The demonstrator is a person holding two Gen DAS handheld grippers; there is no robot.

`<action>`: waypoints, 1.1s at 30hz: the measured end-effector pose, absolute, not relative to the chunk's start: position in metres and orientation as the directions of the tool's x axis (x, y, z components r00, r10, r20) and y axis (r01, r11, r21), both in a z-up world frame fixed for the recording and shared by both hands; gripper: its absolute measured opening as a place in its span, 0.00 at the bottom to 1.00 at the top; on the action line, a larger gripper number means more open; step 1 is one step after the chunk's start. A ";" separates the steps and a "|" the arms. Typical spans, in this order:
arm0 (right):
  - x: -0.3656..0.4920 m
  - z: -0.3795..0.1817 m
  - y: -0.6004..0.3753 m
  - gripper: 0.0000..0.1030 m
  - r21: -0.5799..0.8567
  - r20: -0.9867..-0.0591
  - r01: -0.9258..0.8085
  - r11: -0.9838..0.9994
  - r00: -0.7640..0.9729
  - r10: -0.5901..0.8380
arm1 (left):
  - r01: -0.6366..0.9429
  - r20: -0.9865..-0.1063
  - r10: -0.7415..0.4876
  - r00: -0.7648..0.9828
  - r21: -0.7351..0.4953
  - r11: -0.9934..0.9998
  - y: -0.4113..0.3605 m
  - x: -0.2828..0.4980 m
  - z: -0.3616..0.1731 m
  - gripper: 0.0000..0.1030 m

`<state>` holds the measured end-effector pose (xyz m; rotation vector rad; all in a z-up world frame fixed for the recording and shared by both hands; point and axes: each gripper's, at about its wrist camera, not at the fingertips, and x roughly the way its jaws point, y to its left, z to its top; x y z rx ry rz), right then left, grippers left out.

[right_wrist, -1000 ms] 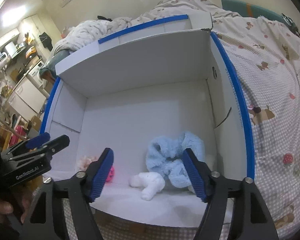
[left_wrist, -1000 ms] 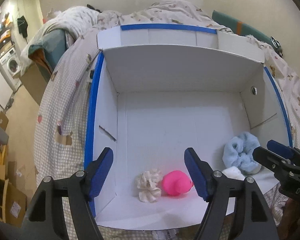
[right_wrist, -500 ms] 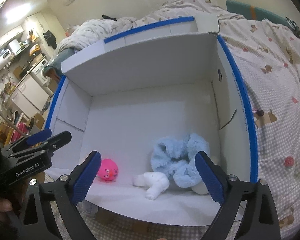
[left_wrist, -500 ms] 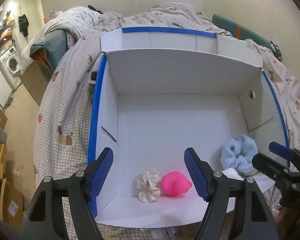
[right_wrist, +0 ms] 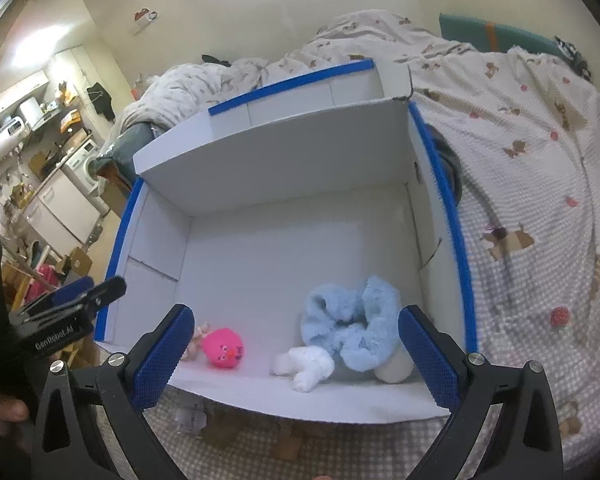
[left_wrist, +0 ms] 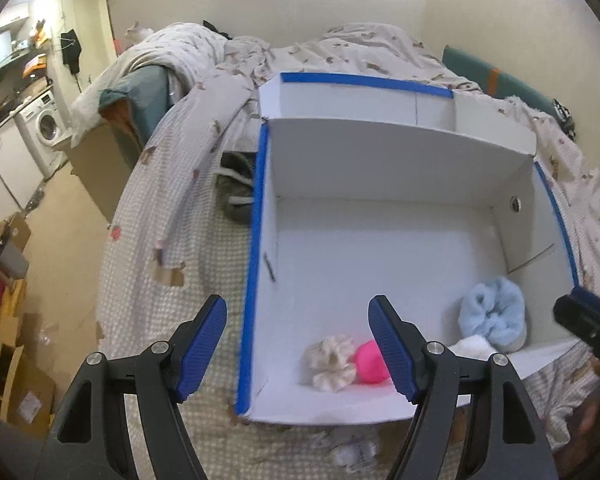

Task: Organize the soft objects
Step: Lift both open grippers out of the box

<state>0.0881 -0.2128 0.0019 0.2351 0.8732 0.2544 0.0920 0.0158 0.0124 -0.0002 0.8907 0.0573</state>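
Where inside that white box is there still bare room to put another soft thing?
The white box has its whole far floor bare, up to the back wall. The crowding is along the near edge: cream scrunchie touching pink ball, then white plush and blue fluffy piece in the right corner.

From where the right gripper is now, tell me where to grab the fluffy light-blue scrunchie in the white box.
Take the fluffy light-blue scrunchie across its raised upper-left lobe, coming down from above. It lies flat on the white box floor, overlapping the small white plush piece, so a low grab risks catching both. The right gripper is open and empty.
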 end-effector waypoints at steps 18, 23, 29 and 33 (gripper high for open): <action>0.045 0.003 -0.199 1.00 0.269 -0.736 -0.213 0.939 0.583 0.343 | -0.075 -0.758 -0.003 0.653 -0.068 0.995 0.030 0.039 0.016 0.69; 0.040 -0.004 -0.191 1.00 0.231 -0.753 -0.222 0.947 0.576 0.318 | -0.098 -0.781 0.028 0.624 -0.043 0.994 0.032 0.033 0.006 0.69; 0.039 -0.013 -0.191 1.00 0.242 -0.770 -0.214 0.946 0.551 0.322 | -0.095 -0.791 0.046 0.609 -0.015 0.995 0.031 0.028 0.001 0.69; 0.041 -0.019 -0.192 1.00 0.247 -0.781 -0.198 0.948 0.539 0.316 | -0.073 -0.809 0.026 0.588 -0.021 0.997 0.027 0.027 -0.006 0.69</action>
